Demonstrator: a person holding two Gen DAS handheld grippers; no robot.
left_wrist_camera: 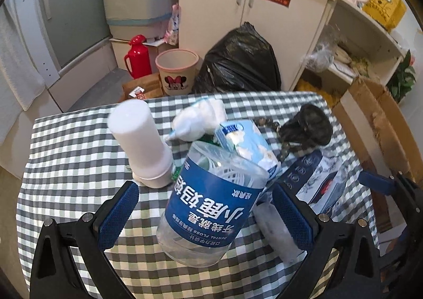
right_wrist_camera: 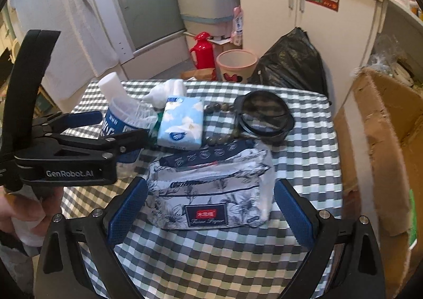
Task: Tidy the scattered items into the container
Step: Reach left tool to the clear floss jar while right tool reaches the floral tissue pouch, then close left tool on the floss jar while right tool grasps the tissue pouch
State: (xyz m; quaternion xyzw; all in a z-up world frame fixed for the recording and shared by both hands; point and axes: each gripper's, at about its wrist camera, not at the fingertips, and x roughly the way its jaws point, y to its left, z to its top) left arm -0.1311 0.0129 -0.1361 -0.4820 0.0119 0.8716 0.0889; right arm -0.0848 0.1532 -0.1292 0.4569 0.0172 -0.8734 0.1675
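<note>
**Both grippers lined up on the clutter, nothing grabbed yet**

So in the left wrist view the left gripper (left_wrist_camera: 203, 209) has its jaws spread wide around the floss jar (left_wrist_camera: 211, 204), which sits tilted right in the centre of the frame. The pads look clear of the jar on both sides, so I'd call it a lineup for a grab, not a grip. A white bottle (left_wrist_camera: 141, 138) stands just upper left of the jar, and a blue tissue pack (left_wrist_camera: 246, 140) leans in behind it.

Over in the right wrist view the right gripper (right_wrist_camera: 210, 209) is spread open too, straddling the floral tissue pack (right_wrist_camera: 211, 193) low in the centre. Again no contact I can see, the pads stand off on either side of the pack.

The container? My guess is the cardboard box (right_wrist_camera: 380, 156) at the right edge of the frame, standing open beside the table (right_wrist_camera: 304, 167). That would explain why the right gripper takes the pack nearest that side. Can't see inside it though.

Also waiting further back on the checked cloth: a bead bracelet (right_wrist_camera: 219, 124) and a dark round dish (right_wrist_camera: 264, 116) at centre right, touching or nearly so.

Looks like an early stage to me, most of the stuff is on the table
</note>
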